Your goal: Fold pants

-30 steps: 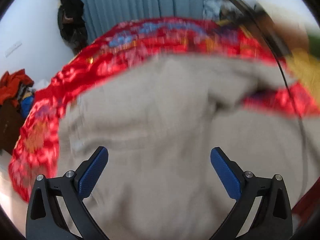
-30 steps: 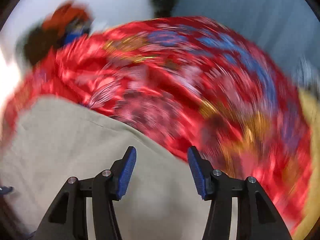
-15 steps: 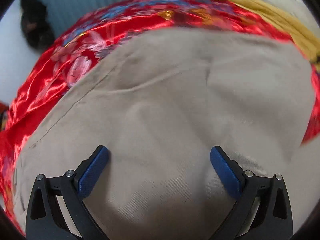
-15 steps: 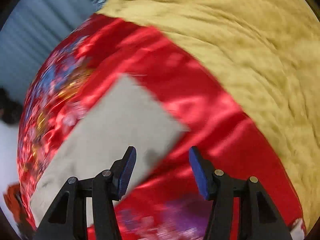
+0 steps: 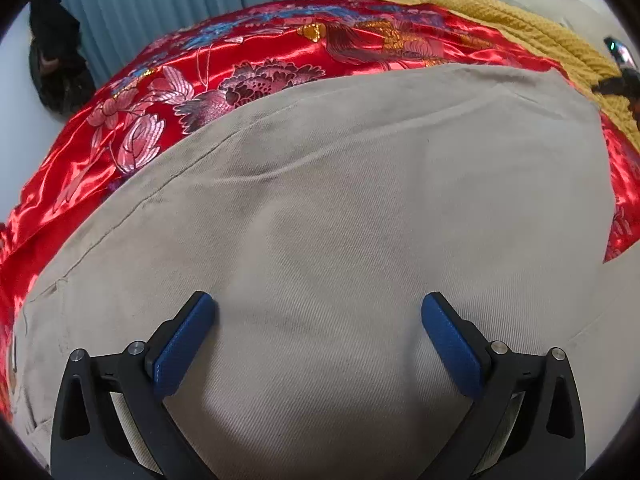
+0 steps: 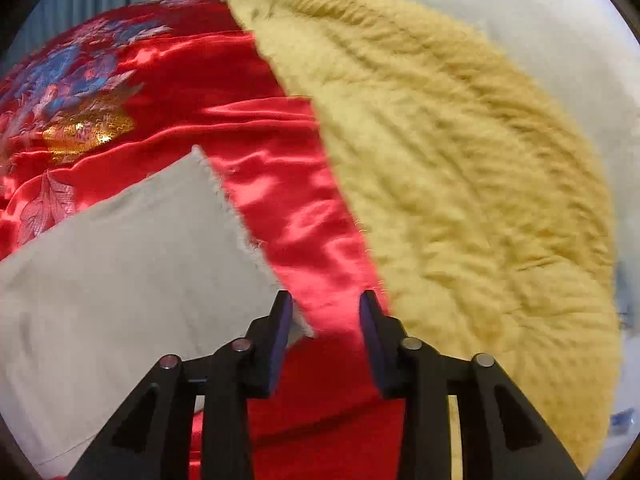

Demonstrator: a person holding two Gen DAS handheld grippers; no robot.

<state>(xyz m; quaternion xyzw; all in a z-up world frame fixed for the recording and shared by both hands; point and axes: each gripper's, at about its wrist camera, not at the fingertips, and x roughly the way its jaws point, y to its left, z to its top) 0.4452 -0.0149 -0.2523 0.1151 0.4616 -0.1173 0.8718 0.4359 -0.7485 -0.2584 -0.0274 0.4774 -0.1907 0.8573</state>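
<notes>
Under left tool (image 5: 318,312), pants (image 5: 360,208) cropped

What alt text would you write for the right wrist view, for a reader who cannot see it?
The right claw, jaws partly open and just closing, sits at the frayed hem corner of beige pants, not yet pinching it. The pants lie on a shiny red bedspread, beside a yellow knitted blanket.
</notes>
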